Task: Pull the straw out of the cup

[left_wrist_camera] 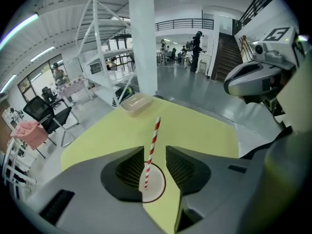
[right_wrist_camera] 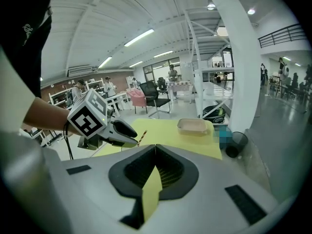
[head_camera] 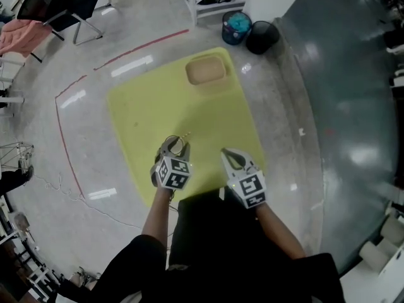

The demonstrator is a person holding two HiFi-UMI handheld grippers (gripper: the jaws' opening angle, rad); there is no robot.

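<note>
Yellow mat (left_wrist_camera: 200,126) bearing a cup (left_wrist_camera: 157,184), in which a red-and-white striped straw (left_wrist_camera: 153,140) stands tilted. Left gripper (left_wrist_camera: 155,162): jaws spread, cup and straw between them, pads clear of the straw. Right gripper (right_wrist_camera: 155,150): jaws pressed together, nothing held.

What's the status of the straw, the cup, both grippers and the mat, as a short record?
straw: red-and-white striped, standing in the cup, not yet pulled out
left gripper: jaws open either side of the straw, not pinching it
right gripper: jaws shut, empty, off to the side
cup: on the yellow mat, below the left gripper
container: beige, at the mat's far end
</note>
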